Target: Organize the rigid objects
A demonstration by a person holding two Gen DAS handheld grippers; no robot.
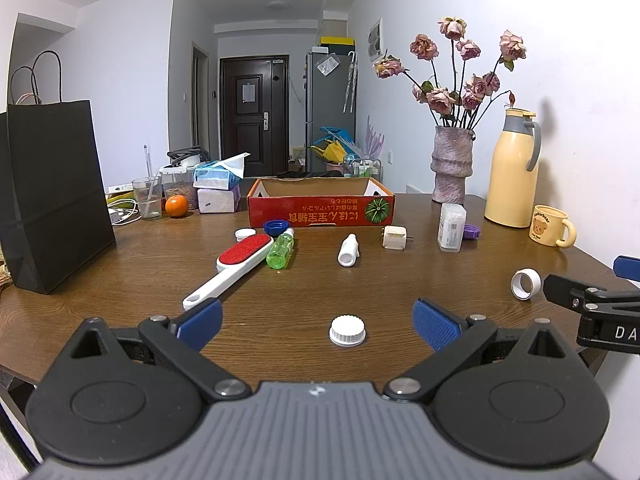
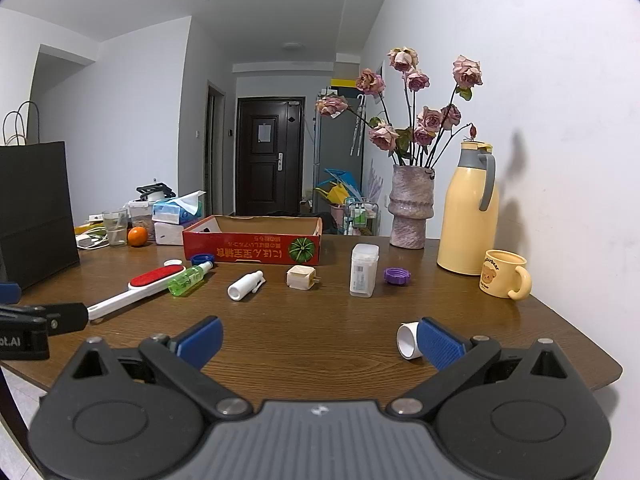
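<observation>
My left gripper (image 1: pixel 318 322) is open and empty; a white ribbed cap (image 1: pixel 347 331) lies on the table between its fingers. My right gripper (image 2: pixel 320 340) is open and empty; a white ring (image 2: pixel 408 339) lies against its right finger. Farther back lie a red-and-white lint brush (image 1: pixel 236 264), a green bottle (image 1: pixel 281 251), a white spray bottle (image 1: pixel 348 251), a cream plug (image 1: pixel 394 237), a clear box (image 1: pixel 452 227), a purple cap (image 2: pixel 397 275) and a blue cap (image 1: pixel 276 227). An open red cardboard box (image 1: pixel 320 210) stands behind them.
A black paper bag (image 1: pixel 52 196) stands at the left. A vase of dried roses (image 1: pixel 451 164), a yellow thermos (image 1: pixel 514 172) and a yellow mug (image 1: pixel 552 226) stand at the right by the wall. Tissue boxes, a glass and an orange (image 1: pixel 176 205) sit back left.
</observation>
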